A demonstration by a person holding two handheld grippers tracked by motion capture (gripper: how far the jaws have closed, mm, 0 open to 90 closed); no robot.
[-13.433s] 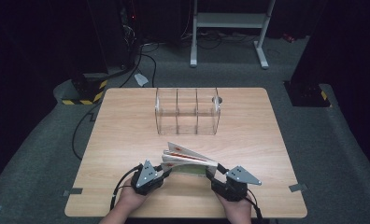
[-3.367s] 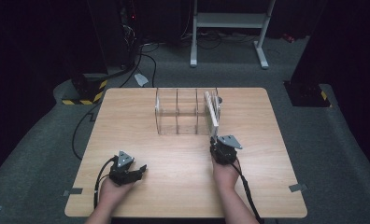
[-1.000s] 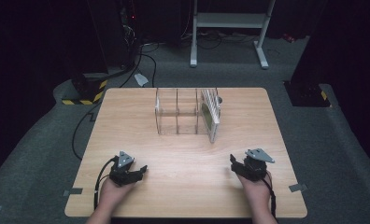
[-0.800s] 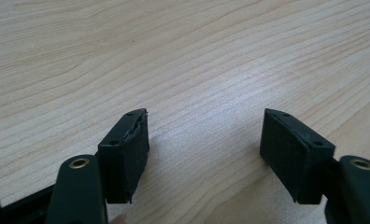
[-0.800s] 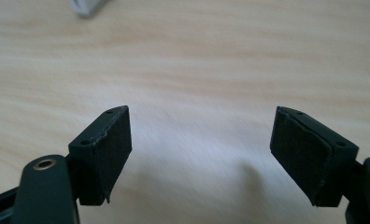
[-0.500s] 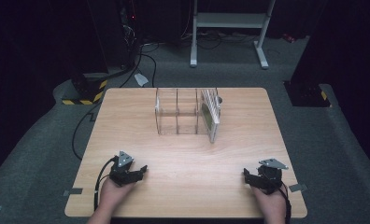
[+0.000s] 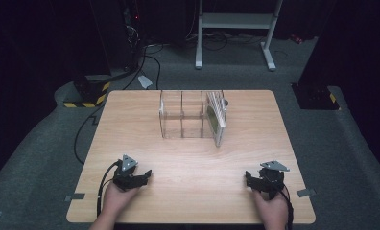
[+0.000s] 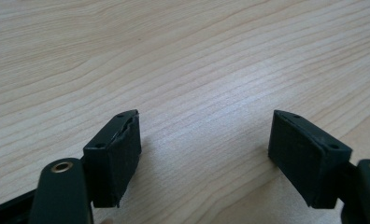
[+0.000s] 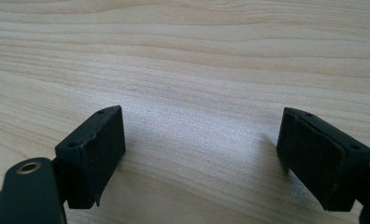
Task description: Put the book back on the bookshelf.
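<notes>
My left gripper (image 7: 142,175) sat at the near left of the pale wooden table (image 7: 188,158), jaws wide and just opening further, nothing between them; in the left gripper view the black pads (image 8: 115,158) framed bare wood grain. My right gripper (image 7: 249,178) was parked at the near right corner, jaws spread wide too, empty, bare wood between its pads (image 9: 92,154). I judged both were resting low near the edge because the work looked finished and my hands were clear of it. Farther off, mid-table, stood the clear acrylic divided rack (image 7: 181,115), well apart from both grippers. The thin white-and-green booklet (image 7: 216,117) stood upright on edge in the rack's rightmost slot, leaning on a divider, so the walls kept it standing. The other slots looked empty.
</notes>
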